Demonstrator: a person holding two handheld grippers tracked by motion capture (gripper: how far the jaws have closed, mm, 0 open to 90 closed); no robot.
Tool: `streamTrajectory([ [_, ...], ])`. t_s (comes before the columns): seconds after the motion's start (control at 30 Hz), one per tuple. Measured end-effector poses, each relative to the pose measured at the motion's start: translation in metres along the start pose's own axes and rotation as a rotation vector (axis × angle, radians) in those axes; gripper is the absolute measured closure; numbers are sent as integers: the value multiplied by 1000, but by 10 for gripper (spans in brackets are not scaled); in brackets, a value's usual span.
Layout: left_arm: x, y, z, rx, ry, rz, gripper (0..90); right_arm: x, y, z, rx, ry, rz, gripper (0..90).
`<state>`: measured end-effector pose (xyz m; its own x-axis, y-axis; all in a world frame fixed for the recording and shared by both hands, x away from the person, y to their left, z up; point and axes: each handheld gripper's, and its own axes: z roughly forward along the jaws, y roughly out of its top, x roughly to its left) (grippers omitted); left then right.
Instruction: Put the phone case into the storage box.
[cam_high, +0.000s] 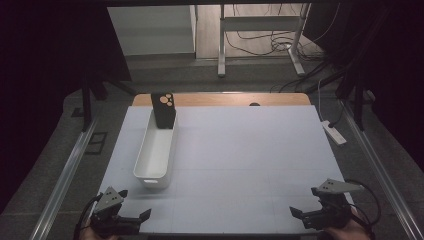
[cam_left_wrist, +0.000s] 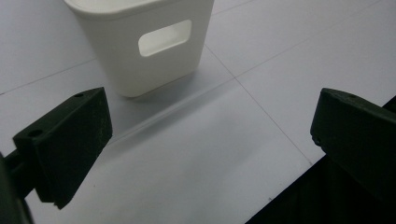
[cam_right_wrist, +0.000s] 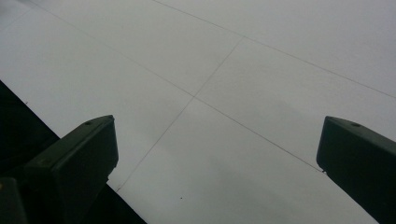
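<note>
the white bin (cam_high: 155, 152) lies lengthwise on the left half of the table (cam_high: 240, 160), a black phone case (cam_high: 163, 110) standing upright at its far end (camera cutout toward the top). my left gripper (cam_high: 142, 218) hovers just short of the bin's near end wall, its handle slot (cam_left_wrist: 165, 38) facing me, jaws spread wide and holding nothing. my right gripper (cam_high: 296, 214) sits at the near right corner, well apart from the bin, jaws likewise wide and bare.
</note>
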<state>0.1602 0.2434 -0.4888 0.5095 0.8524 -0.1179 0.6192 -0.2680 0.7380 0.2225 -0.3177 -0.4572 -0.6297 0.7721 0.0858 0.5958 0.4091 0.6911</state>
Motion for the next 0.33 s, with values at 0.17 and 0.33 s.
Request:
streamTrajectory([
  [0.17,-1,0,1,9,20,-1,3,0,0,0,1,0,0,0],
  [0.33,-3,2,4,32,33,17,8,0,0,1,6,0,-7,0],
])
